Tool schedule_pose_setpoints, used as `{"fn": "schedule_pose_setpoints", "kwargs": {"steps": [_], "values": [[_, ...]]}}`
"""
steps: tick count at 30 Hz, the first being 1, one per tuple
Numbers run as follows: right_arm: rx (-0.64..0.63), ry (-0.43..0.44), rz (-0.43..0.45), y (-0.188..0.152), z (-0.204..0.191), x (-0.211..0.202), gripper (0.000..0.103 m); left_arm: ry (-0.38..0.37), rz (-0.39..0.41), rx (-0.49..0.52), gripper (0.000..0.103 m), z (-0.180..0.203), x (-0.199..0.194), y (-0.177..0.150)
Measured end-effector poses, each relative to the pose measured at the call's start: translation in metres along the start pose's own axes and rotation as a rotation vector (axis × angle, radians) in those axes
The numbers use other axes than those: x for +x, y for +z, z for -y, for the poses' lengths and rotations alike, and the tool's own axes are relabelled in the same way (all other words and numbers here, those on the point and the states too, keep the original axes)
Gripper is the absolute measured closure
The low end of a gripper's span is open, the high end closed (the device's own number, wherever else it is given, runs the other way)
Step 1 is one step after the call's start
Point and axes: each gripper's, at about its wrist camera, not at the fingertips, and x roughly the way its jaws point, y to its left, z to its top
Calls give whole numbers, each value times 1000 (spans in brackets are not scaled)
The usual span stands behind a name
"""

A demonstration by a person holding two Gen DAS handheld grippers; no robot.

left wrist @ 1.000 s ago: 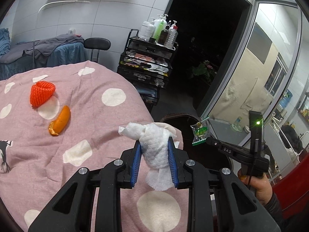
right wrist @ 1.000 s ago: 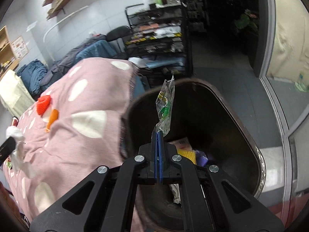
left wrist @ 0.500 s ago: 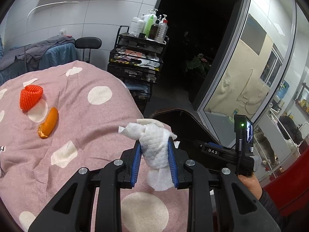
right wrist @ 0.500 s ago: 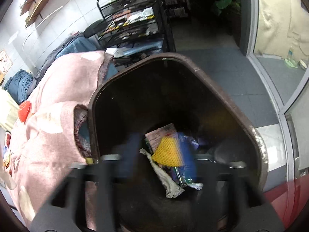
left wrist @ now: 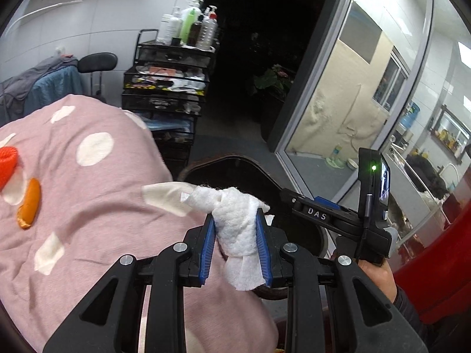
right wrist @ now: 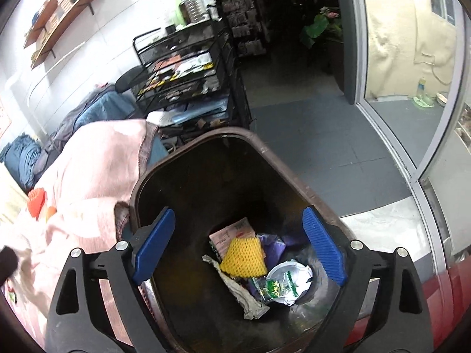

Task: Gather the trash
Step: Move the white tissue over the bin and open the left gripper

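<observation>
My left gripper (left wrist: 235, 242) is shut on a crumpled white tissue (left wrist: 235, 220), held over the edge of the pink dotted blanket (left wrist: 88, 194) near the dark brown bin (left wrist: 223, 161). My right gripper (right wrist: 238, 242) hangs above the open bin (right wrist: 182, 161); its jaws are opening wide, with nothing between them. At the bin's bottom lie a green snack wrapper (right wrist: 272, 288), a yellow foam net (right wrist: 244, 256) and other litter. The right gripper (left wrist: 321, 210) also shows in the left wrist view, with a hand (left wrist: 379, 276) holding it. An orange peel (left wrist: 29, 204) and an orange net (left wrist: 7, 164) lie on the blanket.
A black wire rack (left wrist: 170, 88) with bottles on top stands behind the bin. A glass door frame (left wrist: 318, 88) is to the right, grey floor tiles (right wrist: 309, 135) beyond the bin. A red object (left wrist: 441, 264) sits low at the right.
The right gripper opened and let go of the green wrapper, which now lies in the bin. The left gripper, still holding the tissue, moved toward the bin.
</observation>
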Motion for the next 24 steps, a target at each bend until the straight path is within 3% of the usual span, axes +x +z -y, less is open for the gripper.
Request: {"fn": "schedule_pose_setpoints", "kwargs": {"steps": [13,16,17,19,24], "values": [[92,-69,47,16,37,-12,13,-39,-138,61,75,31,69,8],[100,-75,50,16,41,-13,11,-28,-162,73,60,35,79,5],[101,-76,51,16,42,-13,11,-22,-162,76,48,36,80,4],[101,-79,51,17,43,-13,10,-4,-150,90,34,39,81,1],[105,-85,50,17,45,-12,10,27,-133,149,19,45,77,-4]]}}
